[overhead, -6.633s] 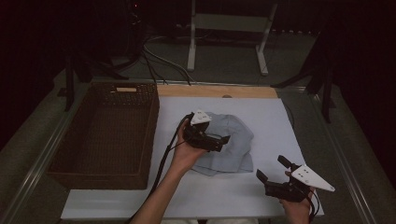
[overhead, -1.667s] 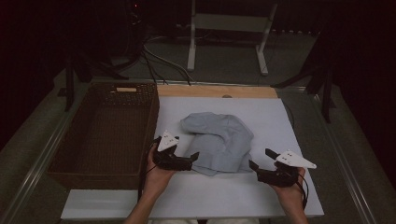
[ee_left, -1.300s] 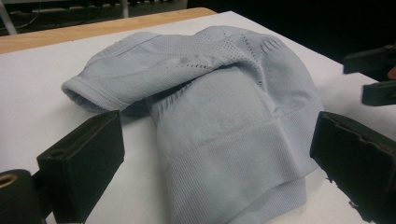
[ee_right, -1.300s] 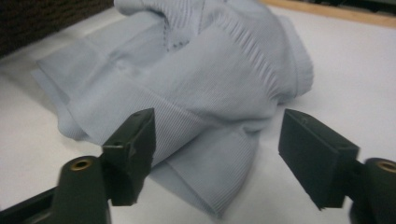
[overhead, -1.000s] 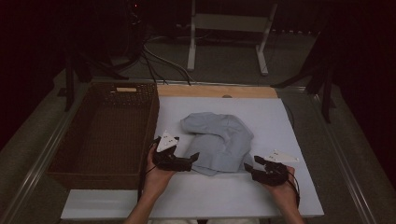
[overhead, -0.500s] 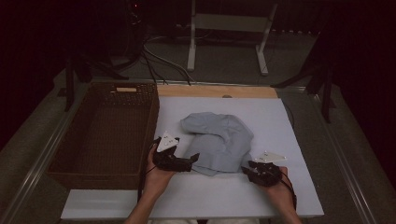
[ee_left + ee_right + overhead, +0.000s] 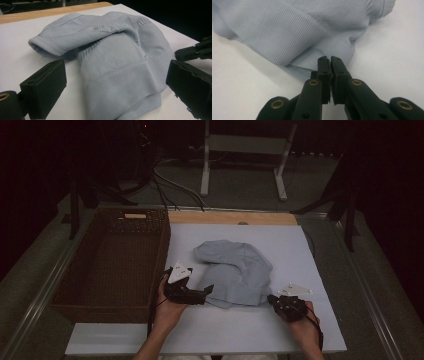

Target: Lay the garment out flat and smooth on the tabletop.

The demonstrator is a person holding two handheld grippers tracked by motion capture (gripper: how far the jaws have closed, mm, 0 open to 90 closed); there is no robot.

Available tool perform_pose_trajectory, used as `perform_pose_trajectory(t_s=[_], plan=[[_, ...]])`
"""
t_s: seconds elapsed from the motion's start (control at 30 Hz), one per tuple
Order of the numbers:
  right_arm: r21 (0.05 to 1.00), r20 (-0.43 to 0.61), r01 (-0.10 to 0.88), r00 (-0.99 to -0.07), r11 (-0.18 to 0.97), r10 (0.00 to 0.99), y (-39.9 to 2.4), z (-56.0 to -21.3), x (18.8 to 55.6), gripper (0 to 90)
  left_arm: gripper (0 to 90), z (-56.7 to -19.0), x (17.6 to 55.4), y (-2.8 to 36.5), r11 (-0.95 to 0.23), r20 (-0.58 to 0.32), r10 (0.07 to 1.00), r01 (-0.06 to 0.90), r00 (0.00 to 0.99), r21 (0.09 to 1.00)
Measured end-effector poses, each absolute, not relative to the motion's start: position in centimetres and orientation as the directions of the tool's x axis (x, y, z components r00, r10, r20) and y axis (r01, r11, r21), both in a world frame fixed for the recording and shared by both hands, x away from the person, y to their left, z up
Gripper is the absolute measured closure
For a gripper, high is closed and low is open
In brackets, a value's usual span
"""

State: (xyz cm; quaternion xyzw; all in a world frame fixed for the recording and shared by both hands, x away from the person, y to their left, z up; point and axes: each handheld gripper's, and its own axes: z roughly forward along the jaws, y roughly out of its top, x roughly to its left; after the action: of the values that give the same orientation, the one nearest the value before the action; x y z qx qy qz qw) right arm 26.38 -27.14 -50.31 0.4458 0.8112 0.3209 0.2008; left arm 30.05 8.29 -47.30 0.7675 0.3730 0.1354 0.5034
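Lying outside the wicker basket (image 7: 112, 265), grey garment (image 7: 235, 272), right gripper (image 7: 272, 299) jaws clamped on its hem, left gripper (image 7: 206, 291) jaws apart.

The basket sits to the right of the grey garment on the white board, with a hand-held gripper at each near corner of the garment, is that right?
Not quite: the basket sits to the left of the grey garment, as the high view shows. The rest holds: the left hand-held gripper and the right hand-held gripper are at its near corners on the white board.
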Motion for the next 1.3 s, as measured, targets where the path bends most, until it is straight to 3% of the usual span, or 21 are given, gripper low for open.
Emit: perform_pose_trajectory(t_s=[0.53,1.3], plan=[[0.741,-0.066,0.568,-0.468,0.358,0.881,-30.1,-48.1,23.2,87.1,4.7,-47.5,30.1,8.2,-0.223,-0.162,0.711,0.439,0.684,0.871],[0.757,-0.043,0.58,-0.415,0.301,0.909,-32.9,-47.6,20.8,87.0,4.7,-47.8,30.0,7.7,-0.235,-0.149,0.714,0.434,0.684,0.87]])
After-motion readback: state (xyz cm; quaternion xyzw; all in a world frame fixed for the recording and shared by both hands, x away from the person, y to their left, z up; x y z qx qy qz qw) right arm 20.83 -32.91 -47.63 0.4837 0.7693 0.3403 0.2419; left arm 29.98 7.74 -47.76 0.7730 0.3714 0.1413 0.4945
